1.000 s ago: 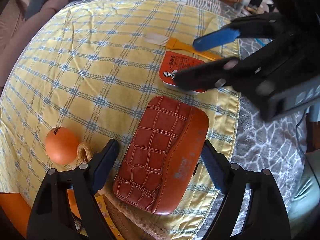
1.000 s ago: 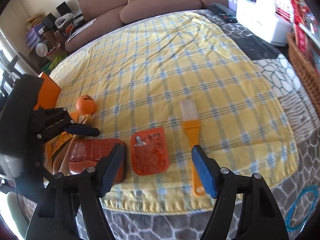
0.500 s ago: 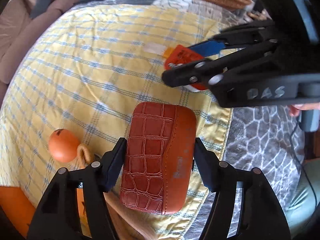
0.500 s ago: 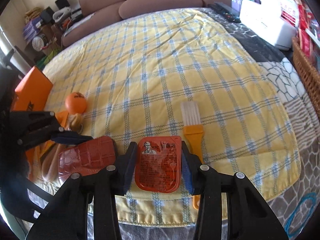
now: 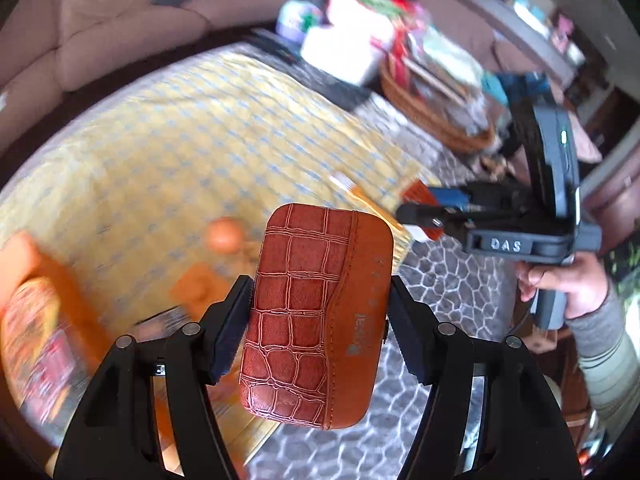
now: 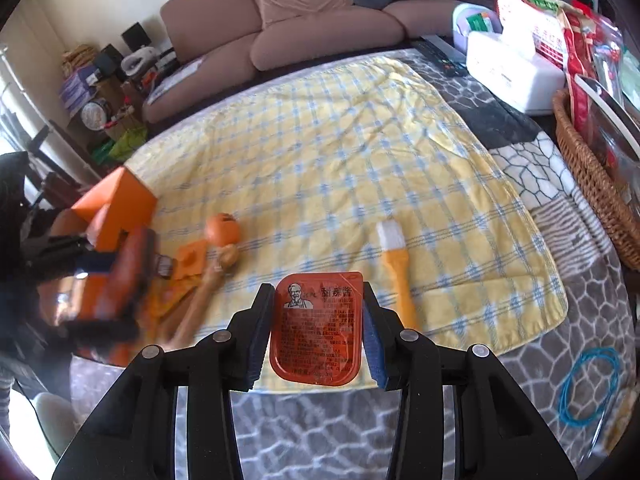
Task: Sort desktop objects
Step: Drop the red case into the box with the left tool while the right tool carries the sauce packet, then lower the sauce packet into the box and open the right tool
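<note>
My left gripper (image 5: 320,328) is shut on a brown crocodile-pattern leather case (image 5: 316,312), held in the air above the yellow checked cloth (image 5: 168,152). In the right wrist view my right gripper (image 6: 316,332) is shut on a red sauce packet (image 6: 316,328), lifted off the cloth (image 6: 340,152). An orange-handled brush (image 6: 396,264) lies on the cloth just right of the packet. An orange ball (image 6: 223,229) rests left of centre. The left gripper with the case (image 6: 120,276) shows blurred at the left edge. The right gripper (image 5: 424,216) and the person's hand (image 5: 568,280) appear in the left wrist view.
An orange box (image 6: 116,204) stands at the cloth's left edge beside orange pieces and a tan tool (image 6: 200,292). A wicker basket (image 6: 592,168) of packets sits at right, a white box (image 6: 516,68) behind it. A blue rubber band (image 6: 588,384) lies on the grey patterned cover. A sofa (image 6: 300,12) is behind.
Both grippers closed on their objects and rose: the left lifted the leather case well off the cloth and rolled, the right picked the sauce packet up a little.
</note>
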A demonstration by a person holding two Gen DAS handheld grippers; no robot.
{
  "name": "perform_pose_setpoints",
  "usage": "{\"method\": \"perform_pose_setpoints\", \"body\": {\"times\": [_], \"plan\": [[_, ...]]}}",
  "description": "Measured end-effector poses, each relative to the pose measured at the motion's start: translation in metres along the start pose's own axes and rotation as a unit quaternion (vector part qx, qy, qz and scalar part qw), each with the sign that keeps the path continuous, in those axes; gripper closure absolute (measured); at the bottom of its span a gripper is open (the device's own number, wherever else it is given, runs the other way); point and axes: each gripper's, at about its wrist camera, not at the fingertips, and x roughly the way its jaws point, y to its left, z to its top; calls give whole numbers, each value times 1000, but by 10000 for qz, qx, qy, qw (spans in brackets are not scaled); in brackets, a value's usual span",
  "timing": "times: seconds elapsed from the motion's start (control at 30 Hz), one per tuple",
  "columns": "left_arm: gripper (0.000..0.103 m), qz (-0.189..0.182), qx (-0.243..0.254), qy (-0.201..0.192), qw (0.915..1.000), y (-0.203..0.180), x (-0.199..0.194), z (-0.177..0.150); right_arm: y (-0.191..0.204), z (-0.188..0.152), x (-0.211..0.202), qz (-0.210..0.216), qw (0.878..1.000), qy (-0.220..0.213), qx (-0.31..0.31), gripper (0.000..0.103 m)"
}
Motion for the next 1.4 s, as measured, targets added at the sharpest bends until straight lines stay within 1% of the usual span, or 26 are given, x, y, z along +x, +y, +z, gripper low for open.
{"method": "perform_pose_setpoints", "body": {"times": [0.03, 0.07, 0.13, 0.17, 0.2, 0.23, 0.27, 0.33, 0.43, 0.5, 0.53, 0.57, 0.6, 0.63, 0.67, 0.73, 0.77, 0.9, 0.93, 1.03, 1.1, 1.13, 1.17, 1.3, 1.4], "plan": [[40, 64, -174, -83, 9998, 13, -20, -5, 8, 1, -5, 30, 10000, -26, -43, 62], [40, 134, -312, -145, 9993, 22, -31, -10, 18, 3, -10, 56, 9999, -45, -117, 62], [40, 342, -665, -313, 9967, 52, -64, -23, 42, 6, -16, 111, 9995, -64, -284, 62], [40, 537, -899, -412, 9937, 73, -84, -34, 57, 9, -18, 157, 9991, -71, -391, 62], [40, 672, -1076, -470, 9908, 90, -97, -43, 71, 12, -20, 203, 9986, -85, -483, 62], [40, 820, -1342, -540, 9861, 113, -112, -54, 85, 15, -22, 270, 9980, -100, -570, 62], [40, 926, -1529, -586, 9821, 127, -120, -62, 103, 19, -21, 370, 9972, -104, -647, 62], [40, 1202, -1958, -666, 9710, 167, -137, -81, 133, 26, -16, 610, 9953, -80, -744, 62], [40, 1495, -2439, -655, 9560, 217, -137, -103, 181, 36, -1, 964, 9917, 0, -853, 62], [40, 1530, -2742, -682, 9470, 243, -135, -115, 213, 43, 14, 1131, 9891, 62, -944, 62], [40, 1516, -2952, -771, 9402, 255, -134, -120, 228, 45, 21, 1189, 9879, 95, -990, 62], [40, 1498, -3076, -823, 9360, 263, -134, -124, 247, 48, 31, 1253, 9864, 139, -1050, 62], [40, 1513, -3222, -855, 9306, 274, -131, -127, 256, 48, 36, 1286, 9856, 158, -1086, 61], [40, 1567, -3309, -842, 9268, 279, -127, -129, 267, 49, 42, 1334, 9845, 180, -1129, 61], [40, 1699, -3359, -800, 9230, 285, -122, -129, 279, 52, 50, 1383, 9834, 203, -1159, 62], [40, 1853, -3442, -781, 9171, 294, -114, -131, 296, 55, 62, 1435, 9820, 248, -1205, 62], [40, 1974, -3511, -790, 9119, 297, -111, -132, 304, 57, 68, 1462, 9813, 267, -1221, 62], [40, 2270, -3648, -839, 8991, 297, -103, -134, 321, 59, 85, 1571, 9792, 341, -1240, 61], [38, 2250, -3668, -845, 8987, 297, -101, -132, 325, 59, 91, 1590, 9786, 366, -1252, 61], [26, 2257, -3756, -823, 8951, 299, -101, -129, 330, 57, 99, 1638, 9775, 433, -1259, 61], [26, 2182, -3801, -867, 8946, 300, -105, -128, 331, 56, 104, 1652, 9772, 473, -1246, 61], [26, 2202, -3769, -891, 8953, 299, -109, -127, 329, 56, 106, 1668, 9770, 490, -1234, 61], [25, 2216, -3714, -932, 8968, 298, -115, -125, 329, 56, 107, 1672, 9771, 494, -1220, 61], [23, 2142, -3666, -1148, 8981, 297, -140, -127, 332, 57, 112, 1664, 9773, 500, -1211, 61], [19, 2080, -3641, -1280, 8988, 298, -158, -134, 343, 61, 117, 1681, 9766, 509, -1242, 61]]}}
